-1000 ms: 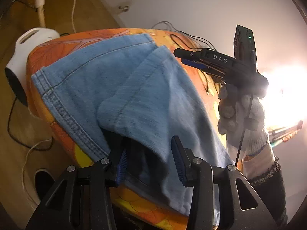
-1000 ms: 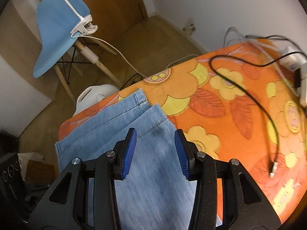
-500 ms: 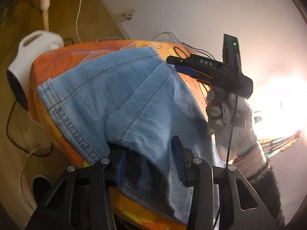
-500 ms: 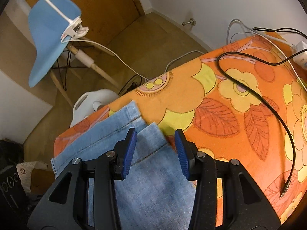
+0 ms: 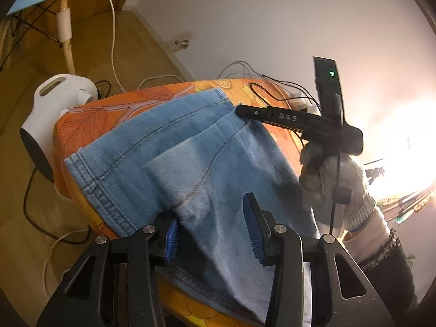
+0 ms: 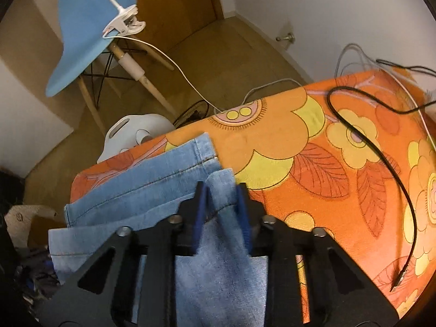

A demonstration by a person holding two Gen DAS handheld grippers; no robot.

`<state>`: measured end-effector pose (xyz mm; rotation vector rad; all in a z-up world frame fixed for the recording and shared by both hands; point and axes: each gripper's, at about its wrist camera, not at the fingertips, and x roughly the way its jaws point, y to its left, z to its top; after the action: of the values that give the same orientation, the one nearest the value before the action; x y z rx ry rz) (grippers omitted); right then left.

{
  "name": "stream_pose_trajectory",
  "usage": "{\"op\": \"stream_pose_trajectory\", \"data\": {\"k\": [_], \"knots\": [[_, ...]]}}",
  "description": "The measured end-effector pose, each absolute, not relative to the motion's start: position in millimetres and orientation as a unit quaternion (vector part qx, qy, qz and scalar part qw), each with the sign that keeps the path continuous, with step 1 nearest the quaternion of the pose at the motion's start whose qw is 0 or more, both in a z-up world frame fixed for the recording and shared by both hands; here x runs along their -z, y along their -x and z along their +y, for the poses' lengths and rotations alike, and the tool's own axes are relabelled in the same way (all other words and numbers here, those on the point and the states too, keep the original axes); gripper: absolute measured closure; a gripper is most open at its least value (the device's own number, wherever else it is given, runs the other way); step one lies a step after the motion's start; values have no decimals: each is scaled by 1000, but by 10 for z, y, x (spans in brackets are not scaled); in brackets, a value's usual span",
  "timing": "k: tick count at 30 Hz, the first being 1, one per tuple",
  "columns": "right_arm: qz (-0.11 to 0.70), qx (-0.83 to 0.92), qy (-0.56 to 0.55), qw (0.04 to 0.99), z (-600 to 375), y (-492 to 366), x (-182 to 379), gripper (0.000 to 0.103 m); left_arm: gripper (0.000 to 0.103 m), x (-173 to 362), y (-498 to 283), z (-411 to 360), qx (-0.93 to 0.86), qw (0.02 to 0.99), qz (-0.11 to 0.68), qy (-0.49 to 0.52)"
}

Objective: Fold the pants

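Light blue jeans (image 5: 190,163) lie partly folded on a table with an orange flowered cloth (image 6: 313,163). My left gripper (image 5: 211,229) is open, its blue pads on either side of a raised fold of denim near the front edge. My right gripper (image 6: 220,212) is shut on the far corner of the jeans' upper layer (image 6: 220,188). It also shows in the left wrist view (image 5: 245,111), held by a gloved hand at the far right edge of the jeans.
Black and white cables (image 6: 376,147) lie across the cloth on the right. A white appliance (image 5: 51,114) stands on the floor beside the table's left corner. A blue chair (image 6: 90,27) with a clip lamp stands behind it. The wall is close behind.
My right gripper has closed on the far corner of the upper denim layer; it was open before. The left gripper has drawn back a little and stays open.
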<state>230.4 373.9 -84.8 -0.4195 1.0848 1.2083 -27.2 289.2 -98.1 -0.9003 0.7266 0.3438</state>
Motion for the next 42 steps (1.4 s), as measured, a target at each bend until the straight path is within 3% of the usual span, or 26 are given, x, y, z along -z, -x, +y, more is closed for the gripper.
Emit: {"op": "stream_pose_trajectory", "data": {"k": [2, 4, 5, 8, 26, 42], "knots": [[471, -536, 189, 675, 3721, -2275, 802, 83, 64, 986, 274, 2901, -171, 826, 344, 413], [461, -539, 189, 679, 3698, -2241, 752, 84, 74, 987, 285, 2914, -178, 829, 343, 405], [454, -539, 192, 683, 3679, -2219, 722, 85, 87, 995, 291, 2915, -179, 830, 344, 401], [439, -537, 196, 693, 3670, -2155, 619, 85, 92, 1011, 319, 2946, -178, 834, 341, 395], [383, -545, 210, 716, 3960, -1878, 233, 88, 96, 1003, 581, 3215, -196, 834, 310, 412], [405, -520, 246, 711, 4331, -1818, 757, 88, 96, 1173, 615, 3323, -223, 813, 341, 417]]}}
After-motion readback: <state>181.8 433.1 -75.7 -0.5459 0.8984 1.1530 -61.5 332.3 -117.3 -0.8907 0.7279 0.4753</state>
